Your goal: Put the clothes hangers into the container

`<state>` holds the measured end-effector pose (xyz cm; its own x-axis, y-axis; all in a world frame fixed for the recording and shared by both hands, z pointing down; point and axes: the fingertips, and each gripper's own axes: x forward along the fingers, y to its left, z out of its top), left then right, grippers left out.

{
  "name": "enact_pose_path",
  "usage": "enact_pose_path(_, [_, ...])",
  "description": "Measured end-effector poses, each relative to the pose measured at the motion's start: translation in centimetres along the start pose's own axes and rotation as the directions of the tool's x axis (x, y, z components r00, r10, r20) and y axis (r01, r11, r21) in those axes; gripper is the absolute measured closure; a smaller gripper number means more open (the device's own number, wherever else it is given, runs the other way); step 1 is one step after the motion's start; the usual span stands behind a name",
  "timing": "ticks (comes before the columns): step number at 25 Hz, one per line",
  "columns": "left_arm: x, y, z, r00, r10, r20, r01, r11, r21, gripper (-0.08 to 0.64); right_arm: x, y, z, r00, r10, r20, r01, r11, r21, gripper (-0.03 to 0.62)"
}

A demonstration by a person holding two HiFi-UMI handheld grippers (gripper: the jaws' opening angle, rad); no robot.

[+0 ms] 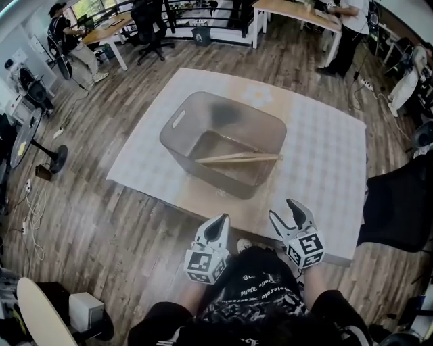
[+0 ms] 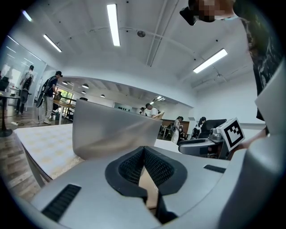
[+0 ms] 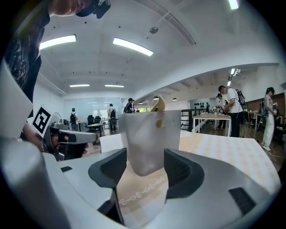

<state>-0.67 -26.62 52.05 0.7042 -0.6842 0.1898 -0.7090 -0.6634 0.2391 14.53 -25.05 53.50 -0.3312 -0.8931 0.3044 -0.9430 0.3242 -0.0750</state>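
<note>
A translucent grey container stands in the middle of the table. Wooden clothes hangers lie across its bottom. Both grippers hover at the table's near edge, in front of the container and apart from it. My left gripper is shut, its pads meeting with nothing between them. My right gripper is open and empty. The right gripper view looks at the container's wall, with a hanger tip poking above the rim. The left gripper view has the container just ahead.
A pale patterned cloth covers the table, leaving a bare wooden strip at the near edge. A black chair stands to the right, a floor fan to the left. People work at desks farther back.
</note>
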Motion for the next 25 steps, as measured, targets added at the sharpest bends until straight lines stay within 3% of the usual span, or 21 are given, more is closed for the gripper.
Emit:
enact_pose_path(5, [0.0, -0.6, 0.0, 1.0, -0.012, 0.012, 0.012, 1.0, -0.002, 0.54, 0.0, -0.3, 0.0, 0.999, 0.043, 0.007, -0.044, 0.995, 0.094, 0.311])
enact_pose_path(10, [0.2, -0.5, -0.1, 1.0, -0.014, 0.019, 0.014, 1.0, -0.014, 0.54, 0.0, 0.2, 0.7, 0.998, 0.058, 0.027, -0.06, 0.997, 0.047, 0.432])
enact_pose_path(14, [0.2, -0.8, 0.3, 0.999, -0.027, 0.025, 0.028, 0.999, -0.021, 0.54, 0.3, 0.9, 1.3, 0.997, 0.068, 0.034, -0.069, 0.997, 0.032, 0.471])
enact_pose_path(19, [0.8, -0.6, 0.4, 0.999, -0.032, 0.018, 0.033, 0.999, -0.024, 0.54, 0.9, 0.0, 1.4, 0.999, 0.033, 0.027, -0.033, 0.999, 0.026, 0.566])
enact_pose_path(25, [1.6, -0.2, 0.5, 0.999, -0.031, 0.005, 0.032, 0.999, -0.02, 0.54, 1.3, -1.5, 1.5, 0.999, -0.028, 0.025, 0.027, 0.999, 0.033, 0.583])
